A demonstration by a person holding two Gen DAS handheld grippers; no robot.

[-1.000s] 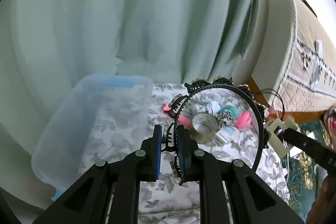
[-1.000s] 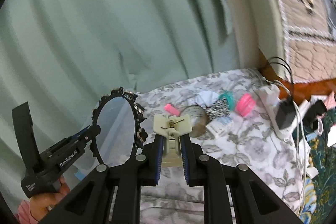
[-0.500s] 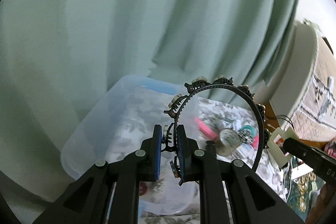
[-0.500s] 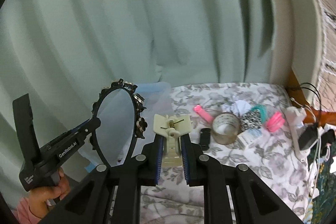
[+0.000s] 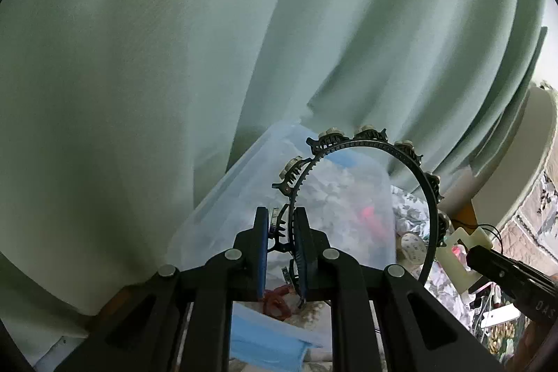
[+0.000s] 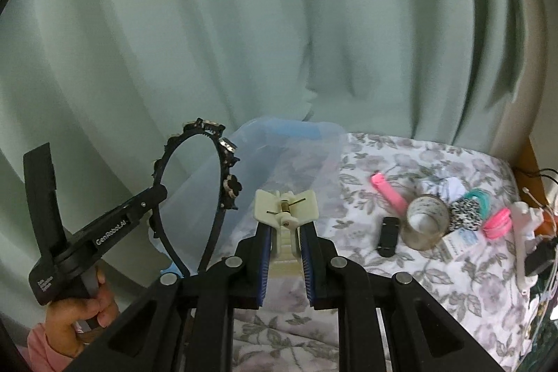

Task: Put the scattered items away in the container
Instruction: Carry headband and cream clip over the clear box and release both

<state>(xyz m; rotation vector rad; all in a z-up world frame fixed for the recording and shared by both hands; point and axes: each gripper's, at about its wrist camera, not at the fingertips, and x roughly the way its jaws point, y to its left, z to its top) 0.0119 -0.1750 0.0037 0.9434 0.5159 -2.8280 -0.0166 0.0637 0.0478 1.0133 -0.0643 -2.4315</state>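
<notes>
Black plastic, studded with small pale ornaments: that is the headband (image 5: pixel 431 197) your left gripper (image 5: pixel 283 225) pinches by one end, the arc rising up and to the right of the jaws. The translucent container (image 5: pixel 244 183) with blue handles lies just beyond and below those jaws, against the green curtain (image 5: pixel 139 58). Your right gripper (image 6: pixel 285 234) is clamped on a cream hair clip (image 6: pixel 285 203), whose wings stick out past the fingertips; the container sits just ahead and left of them. Well to the right of these jaws, on the floral cloth (image 6: pixel 453 267), lie a pink clip (image 6: pixel 389 190), a black clip (image 6: pixel 389 236) and a tape roll (image 6: pixel 427 220).
</notes>
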